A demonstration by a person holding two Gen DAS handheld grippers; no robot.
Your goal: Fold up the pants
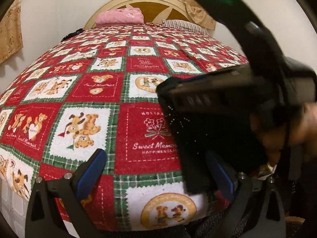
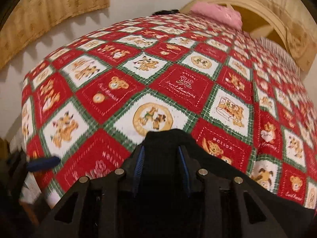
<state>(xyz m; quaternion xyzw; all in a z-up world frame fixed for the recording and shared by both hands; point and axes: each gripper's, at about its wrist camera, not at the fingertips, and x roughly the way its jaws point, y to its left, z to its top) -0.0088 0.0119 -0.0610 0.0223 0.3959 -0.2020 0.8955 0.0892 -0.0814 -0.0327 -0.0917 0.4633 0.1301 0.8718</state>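
A wide bed (image 1: pixel 111 63) fills both of your views, spread with a red, white and green patchwork quilt (image 2: pixel 162 91) printed with teddy bears and dogs. Behind it rises a rounded cream and tan wooden headboard (image 1: pixel 150 2) against a pale wall, with beige patterned curtains (image 2: pixel 49 6) hanging to the sides.

The dark black fabric pants (image 2: pixel 164 138) are off the quilt in your right tongs (image 2: pixel 161 156): the blue-padded fingers (image 2: pixel 140 158) stand fairly narrow and pinch a bunched fold of the cloth, which humps up past the tips and falls back under the black frame toward the near edge of the bed. From the left wrist view you see the same black cloth hanging in a blurred sheet (image 1: pixel 208 138) beneath the right-hand tool, with your hand (image 1: pixel 287 130) gripping its handle at the right.

Your left tongs (image 1: pixel 158 170) are spread wide above the near end of the quilt. Nothing lies between the fingers; the right blue pad (image 1: pixel 220 172) sits just beside the hanging pants, and you cannot tell from here whether it touches them.

At the head of the bed lie a folded pink quilted blanket (image 1: pixel 120 15) and a grey striped pillow (image 1: pixel 184 24). A small black object (image 1: pixel 72 33) sits at the far left edge of the bed, too blurred to tell.
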